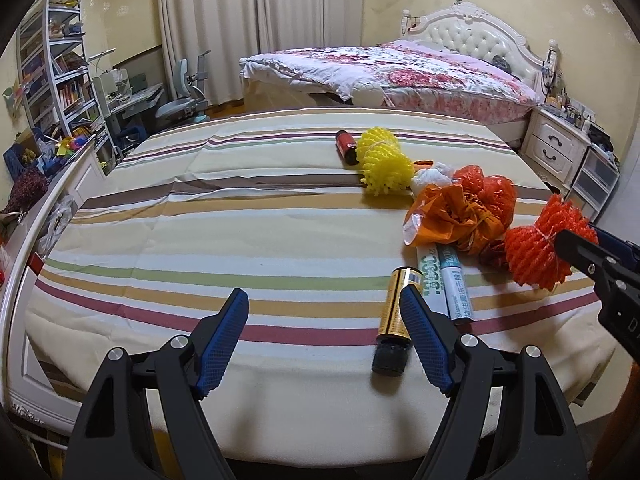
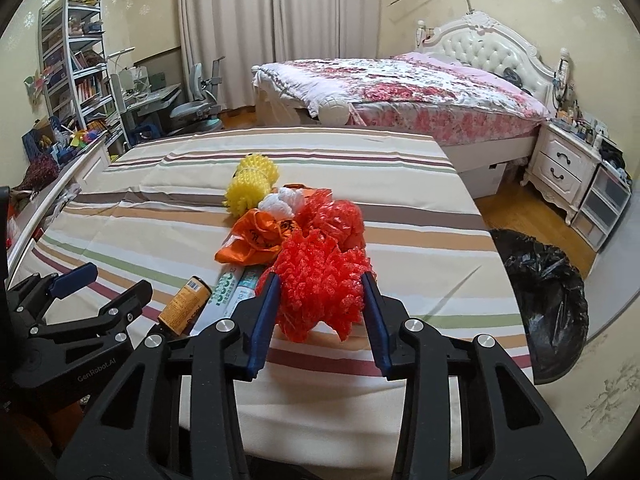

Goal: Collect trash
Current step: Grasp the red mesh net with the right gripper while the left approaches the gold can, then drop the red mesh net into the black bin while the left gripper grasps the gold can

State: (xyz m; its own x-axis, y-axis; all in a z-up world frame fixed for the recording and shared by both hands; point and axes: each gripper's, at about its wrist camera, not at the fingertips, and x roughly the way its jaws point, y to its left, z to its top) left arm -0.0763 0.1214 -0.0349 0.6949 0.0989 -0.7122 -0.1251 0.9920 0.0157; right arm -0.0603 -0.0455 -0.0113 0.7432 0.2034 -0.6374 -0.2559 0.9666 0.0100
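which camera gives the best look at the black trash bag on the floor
The right wrist view. The black trash bag shows there on the floor beside the striped table, past the right gripper closed on the red foam net. The left wrist view does not show the bag at all.

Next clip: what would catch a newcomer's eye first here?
The bright red foam net clamped between the right gripper pads, at the near right of the striped table. Behind it runs a gaudy row of trash: orange bag, yellow foam net. The left gripper hangs open beside a gold bottle.
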